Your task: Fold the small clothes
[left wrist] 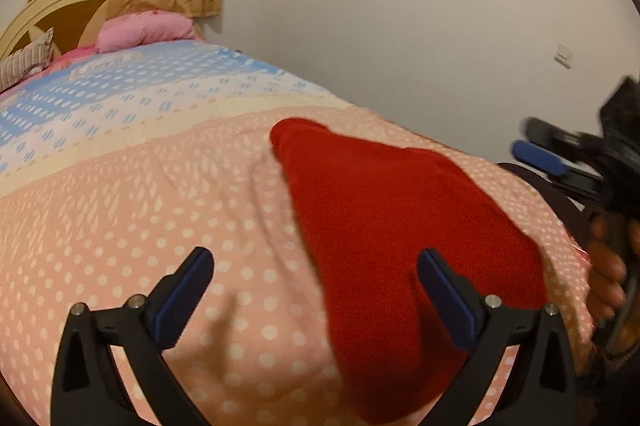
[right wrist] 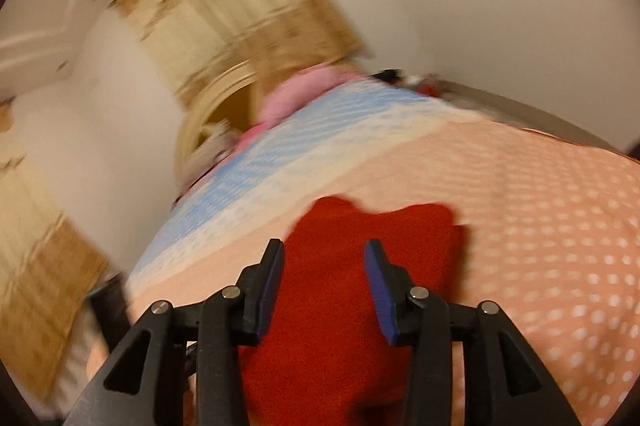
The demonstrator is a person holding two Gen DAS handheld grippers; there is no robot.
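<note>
The red garment (left wrist: 400, 226) lies in a compact, seemingly doubled-over shape on the pink dotted part of the bedspread (left wrist: 140, 226), well short of the pink pillow (left wrist: 144, 32) at the head. Above the garment, the left gripper (left wrist: 316, 290) stands wide open, empty; the right gripper (right wrist: 324, 290) is partly open, nothing pinched. A fold looks just released. Next, I judge, comes picking a fresh edge to grip for another fold.
</note>
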